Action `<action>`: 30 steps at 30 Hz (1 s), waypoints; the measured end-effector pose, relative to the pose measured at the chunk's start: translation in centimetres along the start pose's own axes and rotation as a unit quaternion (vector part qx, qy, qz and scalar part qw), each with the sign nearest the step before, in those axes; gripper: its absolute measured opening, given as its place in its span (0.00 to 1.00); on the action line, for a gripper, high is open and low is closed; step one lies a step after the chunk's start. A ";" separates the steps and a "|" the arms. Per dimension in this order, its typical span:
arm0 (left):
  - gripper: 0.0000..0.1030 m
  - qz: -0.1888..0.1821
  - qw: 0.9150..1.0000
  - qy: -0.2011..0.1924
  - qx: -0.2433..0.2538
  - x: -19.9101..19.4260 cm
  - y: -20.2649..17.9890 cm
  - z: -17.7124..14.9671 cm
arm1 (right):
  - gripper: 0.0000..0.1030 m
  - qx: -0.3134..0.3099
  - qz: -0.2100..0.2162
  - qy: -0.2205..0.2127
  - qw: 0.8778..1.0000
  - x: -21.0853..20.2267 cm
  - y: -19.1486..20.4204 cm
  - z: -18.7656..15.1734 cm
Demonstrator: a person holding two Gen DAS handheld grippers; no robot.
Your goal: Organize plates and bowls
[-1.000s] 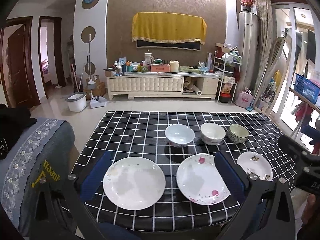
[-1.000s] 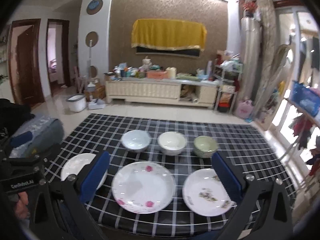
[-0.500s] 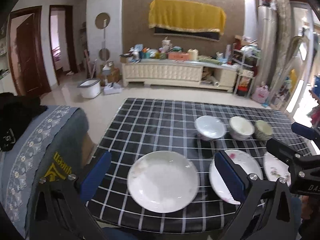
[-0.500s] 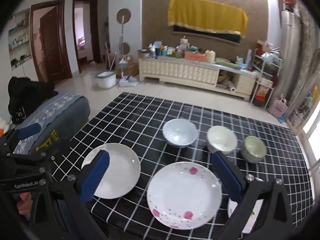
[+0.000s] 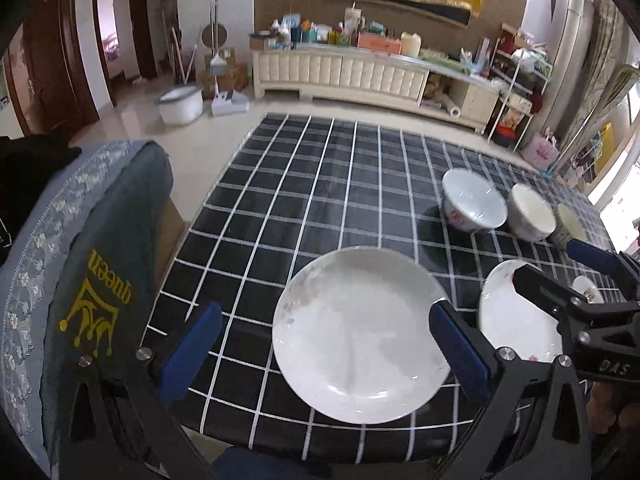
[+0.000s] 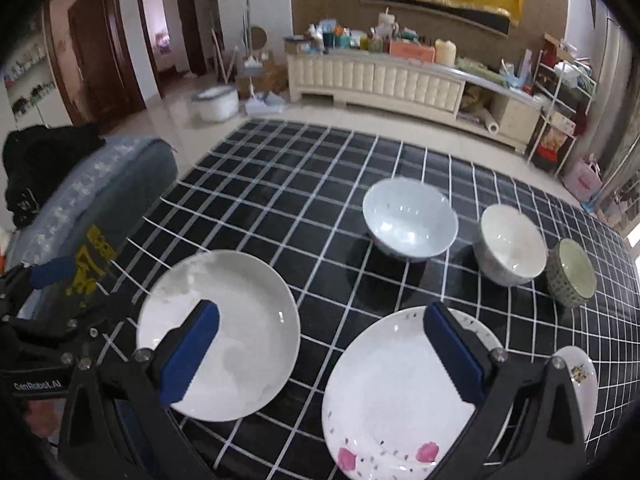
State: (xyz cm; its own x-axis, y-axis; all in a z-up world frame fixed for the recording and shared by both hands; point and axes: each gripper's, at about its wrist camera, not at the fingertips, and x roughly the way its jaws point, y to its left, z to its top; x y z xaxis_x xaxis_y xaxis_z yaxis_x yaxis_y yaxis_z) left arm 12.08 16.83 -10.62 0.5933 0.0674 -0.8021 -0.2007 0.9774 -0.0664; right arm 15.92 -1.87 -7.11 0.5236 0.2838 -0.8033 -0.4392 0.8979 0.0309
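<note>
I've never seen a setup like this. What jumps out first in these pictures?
The black tablecloth with white grid lines stands out, with white dishes on it: three bowls in a back row, led by the pale blue-white bowl, and plates nearer the camera. The plain white plate lies on the left, the pink-flowered plate beside it. Blue-padded fingers frame each view, spread wide and holding nothing.
</note>
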 end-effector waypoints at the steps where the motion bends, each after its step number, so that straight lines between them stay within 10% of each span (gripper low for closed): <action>1: 1.00 0.003 1.000 0.006 -0.001 0.6 0.3 0.0 | 0.98 -0.001 0.003 0.007 1.000 0.7 0.1 -0.1; 15: 0.99 0.013 0.995 0.077 -0.062 7.8 4.8 -1.9 | 0.70 -0.048 0.041 0.081 0.995 8.0 2.0 0.2; 26: 0.67 0.003 0.987 0.144 -0.067 10.1 4.9 -2.5 | 0.66 -0.040 0.029 0.112 0.992 9.4 1.3 -0.9; 30: 0.59 -0.018 0.983 0.162 -0.081 10.9 4.9 -3.1 | 0.49 -0.029 0.045 0.122 0.991 9.7 0.7 -1.4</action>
State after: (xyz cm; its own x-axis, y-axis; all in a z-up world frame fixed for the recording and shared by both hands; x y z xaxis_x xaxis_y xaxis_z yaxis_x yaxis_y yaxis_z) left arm 15.15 21.70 -21.58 0.3283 -0.0599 -0.9427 -0.3211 0.9315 -0.1710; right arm 19.63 1.04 -15.73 0.2906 0.2662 -0.9191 -0.5221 0.8491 0.0808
